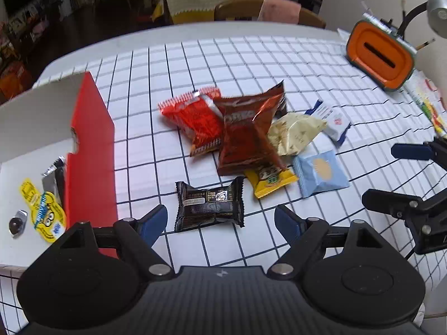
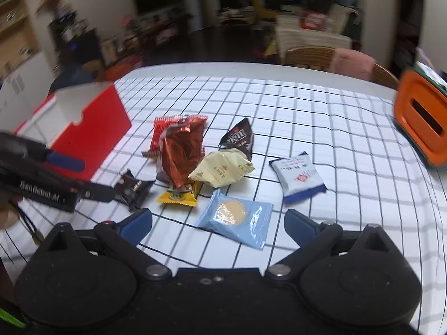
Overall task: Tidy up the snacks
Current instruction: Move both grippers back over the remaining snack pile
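A pile of snack packets lies mid-table: a red packet (image 1: pixel 192 117), a dark red foil bag (image 1: pixel 245 131), a cream packet (image 1: pixel 296 132), a yellow packet (image 1: pixel 272 181), a light blue packet (image 1: pixel 321 173), a white-and-blue packet (image 1: pixel 333 121) and a black packet (image 1: pixel 209 203). My left gripper (image 1: pixel 220 222) is open, its fingers either side of the black packet, just short of it. My right gripper (image 2: pixel 219 224) is open and empty, with the light blue packet (image 2: pixel 237 220) between its fingertips. A red box (image 1: pixel 89 150) with a white inside holds a yellow packet (image 1: pixel 42 209).
A checked cloth (image 1: pixel 251 61) covers the table. An orange holder (image 1: pixel 380 53) stands at the far right beside a lamp (image 1: pixel 435 5). A chair (image 1: pixel 268 11) is behind the table. The right gripper's fingers (image 1: pixel 391 195) show at the right of the left wrist view.
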### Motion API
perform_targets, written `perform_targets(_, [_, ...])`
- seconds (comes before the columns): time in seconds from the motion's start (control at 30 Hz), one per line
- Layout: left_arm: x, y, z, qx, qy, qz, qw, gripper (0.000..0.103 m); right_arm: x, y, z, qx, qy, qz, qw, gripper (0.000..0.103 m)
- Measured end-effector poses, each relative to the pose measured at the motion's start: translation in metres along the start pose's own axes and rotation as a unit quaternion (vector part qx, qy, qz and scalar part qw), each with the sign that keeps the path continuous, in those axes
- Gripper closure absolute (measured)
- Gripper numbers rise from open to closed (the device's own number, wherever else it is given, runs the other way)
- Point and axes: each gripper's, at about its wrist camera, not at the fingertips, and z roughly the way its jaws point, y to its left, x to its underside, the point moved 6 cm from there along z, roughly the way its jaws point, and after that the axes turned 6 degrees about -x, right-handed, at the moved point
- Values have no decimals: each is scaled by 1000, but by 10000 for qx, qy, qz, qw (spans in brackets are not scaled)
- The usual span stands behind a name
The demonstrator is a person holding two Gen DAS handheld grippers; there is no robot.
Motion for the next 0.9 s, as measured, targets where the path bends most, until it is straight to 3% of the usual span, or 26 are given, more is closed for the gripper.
perform_targets(0.17, [-2, -1, 23, -62, 243, 47, 9997, 19, 0, -4, 30, -300, 370, -777, 9958, 4])
perform_targets(0.47, [-9, 2, 54, 0, 628, -60, 9980, 19, 2, -8, 73, -653, 962, -1978, 9733, 16])
perform_targets(0.7, [-12, 6, 69, -5, 810, -88, 9967, 19, 1, -6, 92, -851, 1210, -2372, 9601, 26])
perform_targets(0.9, [-11, 9, 79, -1, 900, -145, 9958, 19, -1, -5, 98, -1076, 1276, -2337, 9579, 33])
